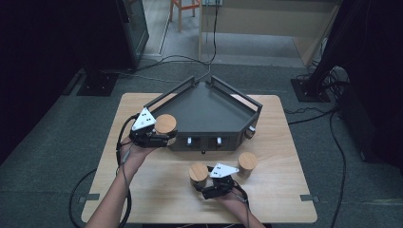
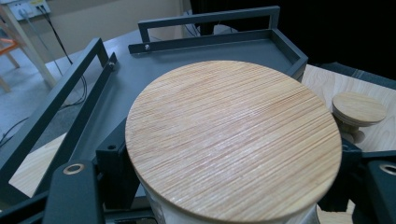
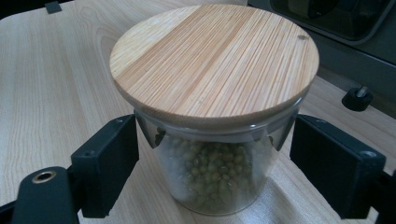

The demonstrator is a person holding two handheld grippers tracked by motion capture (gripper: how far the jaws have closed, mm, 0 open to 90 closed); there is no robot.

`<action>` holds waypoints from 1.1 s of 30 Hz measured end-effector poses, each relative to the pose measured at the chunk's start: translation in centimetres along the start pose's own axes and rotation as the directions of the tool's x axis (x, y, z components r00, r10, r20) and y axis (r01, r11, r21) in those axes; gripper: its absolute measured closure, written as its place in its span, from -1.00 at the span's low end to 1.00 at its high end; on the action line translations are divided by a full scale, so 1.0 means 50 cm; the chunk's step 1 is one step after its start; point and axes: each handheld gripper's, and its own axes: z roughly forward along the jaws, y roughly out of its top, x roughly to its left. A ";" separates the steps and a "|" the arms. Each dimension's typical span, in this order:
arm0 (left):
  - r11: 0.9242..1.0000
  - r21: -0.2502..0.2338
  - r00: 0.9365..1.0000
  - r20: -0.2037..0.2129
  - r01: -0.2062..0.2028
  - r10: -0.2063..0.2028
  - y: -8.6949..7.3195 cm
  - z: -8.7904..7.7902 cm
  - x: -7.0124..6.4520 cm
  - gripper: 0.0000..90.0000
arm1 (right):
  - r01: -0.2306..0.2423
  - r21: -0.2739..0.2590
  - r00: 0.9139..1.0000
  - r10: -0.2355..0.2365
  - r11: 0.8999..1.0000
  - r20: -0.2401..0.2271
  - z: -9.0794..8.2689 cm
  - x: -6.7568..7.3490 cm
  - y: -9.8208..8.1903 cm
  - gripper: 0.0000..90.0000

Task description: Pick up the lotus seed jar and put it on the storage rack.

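Note:
My left gripper (image 1: 160,135) is shut on a glass jar with a round wooden lid (image 1: 165,124), at the left front corner of the dark grey railed tray (image 1: 209,111). In the left gripper view that lid (image 2: 233,140) covers most of the picture, with the tray floor (image 2: 140,70) beyond it. My right gripper (image 1: 204,184) stands open around a second wooden-lidded jar (image 1: 198,172) on the table. This jar (image 3: 215,60) holds green beans. Its glass sits between the pads (image 3: 112,158) with a gap on each side.
A third wooden-lidded jar (image 1: 247,161) stands on the table just right of my right gripper. The tray has raised rails (image 2: 210,18) along its sides. In the left gripper view another wooden lid (image 2: 358,108) lies past the tray's corner. Cables run on the floor behind the table.

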 end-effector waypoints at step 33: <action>0.999 -0.013 0.999 -0.032 0.031 -0.032 0.033 0.046 0.038 -0.43 | 0.004 0.002 1.000 -0.004 1.000 0.001 0.000 0.000 0.001 -0.66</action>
